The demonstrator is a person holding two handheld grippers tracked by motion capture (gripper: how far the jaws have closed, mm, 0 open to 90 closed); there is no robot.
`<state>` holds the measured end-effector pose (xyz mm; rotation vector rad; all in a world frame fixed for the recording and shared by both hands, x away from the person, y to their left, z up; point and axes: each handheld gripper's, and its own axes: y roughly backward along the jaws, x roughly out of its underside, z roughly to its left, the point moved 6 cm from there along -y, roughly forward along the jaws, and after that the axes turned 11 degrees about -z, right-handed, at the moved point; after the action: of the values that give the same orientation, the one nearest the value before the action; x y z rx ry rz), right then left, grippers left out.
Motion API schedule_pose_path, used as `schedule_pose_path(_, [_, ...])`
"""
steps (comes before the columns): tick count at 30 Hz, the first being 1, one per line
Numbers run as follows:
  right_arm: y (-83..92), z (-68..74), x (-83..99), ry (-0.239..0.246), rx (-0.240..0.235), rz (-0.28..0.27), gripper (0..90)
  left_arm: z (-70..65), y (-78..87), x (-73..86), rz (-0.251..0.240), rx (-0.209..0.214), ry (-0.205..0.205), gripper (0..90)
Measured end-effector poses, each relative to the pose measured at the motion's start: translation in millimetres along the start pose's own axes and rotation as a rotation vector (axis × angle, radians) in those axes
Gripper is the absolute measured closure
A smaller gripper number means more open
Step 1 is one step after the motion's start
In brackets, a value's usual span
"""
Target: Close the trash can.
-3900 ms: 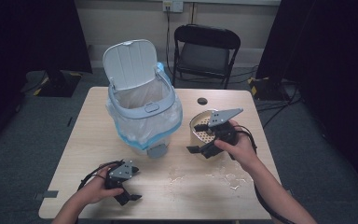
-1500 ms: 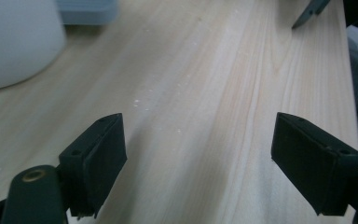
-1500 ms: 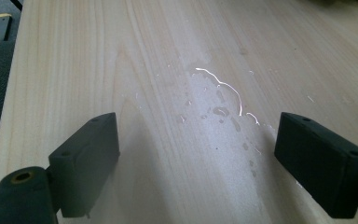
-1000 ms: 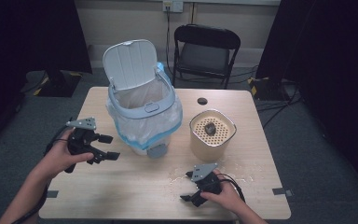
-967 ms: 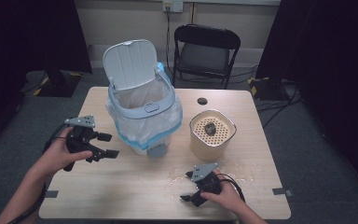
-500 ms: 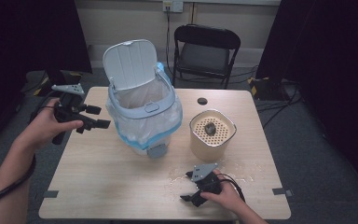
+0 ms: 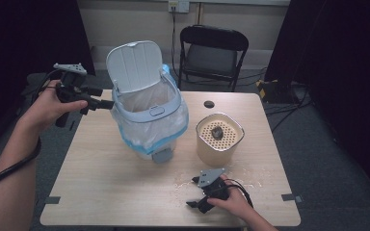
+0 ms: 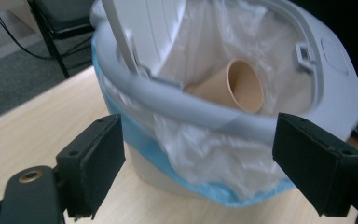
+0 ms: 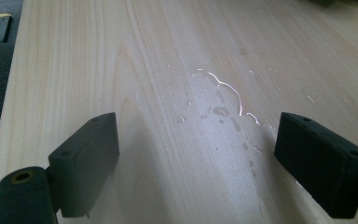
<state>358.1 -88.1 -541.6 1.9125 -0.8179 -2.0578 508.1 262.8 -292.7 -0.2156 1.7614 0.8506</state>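
A pale grey bin (image 7: 150,111) with its lid up and a clear and blue bag liner stands mid-table. My left gripper (image 7: 101,97) hovers at the bin's left rim, raised off the table, with its jaws open and pointing right at it. In the left gripper view the rim (image 8: 214,112) lies between the open jaws of the left gripper (image 8: 200,140), and a brown paper cup (image 8: 242,86) lies on its side inside the bag. My right gripper (image 7: 192,192) rests open near the front edge. In its own view the right gripper (image 9: 200,135) frames only wet tabletop (image 9: 221,107).
A cream container (image 7: 219,140) with a perforated lid and a dark lump on top stands right of the bin. Spilled droplets (image 7: 183,180) glisten beside the right gripper. A small black disc (image 7: 209,104) lies near the far edge, and a black chair (image 7: 214,53) stands behind the table.
My left hand has risen and swung back from the table's left side to the bin's rim, jaws staying open. The right hand has kept still at the front edge.
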Motion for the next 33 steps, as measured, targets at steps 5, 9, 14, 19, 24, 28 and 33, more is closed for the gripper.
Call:
schedule_pose_path(5, [0.1, -0.1, 0.0, 0.000, 0.001, 0.001, 12.9, 6.4, -6.5, -16.2, -0.013, -0.018, -0.005, 17.4])
schedule_pose_path(9, [0.0, -0.1, -0.1, 0.000, 0.001, 0.000, 12.9, 8.4, -11.7, -29.7, -0.048, -0.028, -0.024, 19.0])
schedule_pose_path(14, [0.3, 0.3, 0.1, -0.002, -0.002, 0.003, 12.8, 5.8, -21.2, -45.7, -0.081, -0.033, -0.066, 20.0])
schedule_pose_path(19, [0.3, 0.3, 0.1, -0.002, -0.001, 0.003, 12.9, 4.5, -29.0, -54.6, -0.090, -0.046, -0.082, 19.0])
schedule_pose_path(24, [0.2, 0.1, 0.1, -0.001, -0.001, 0.002, 12.8, 1.9, -33.7, -58.3, -0.084, -0.046, -0.089, 15.4])
schedule_pose_path(28, [0.3, 0.3, 0.1, -0.002, -0.002, 0.003, 12.9, -3.4, -30.5, -61.4, -0.098, -0.012, -0.092, 15.9])
schedule_pose_path(33, [0.3, 0.3, 0.1, -0.002, -0.002, 0.002, 12.9, -19.4, -27.0, -62.5, -0.064, 0.036, -0.138, 16.2])
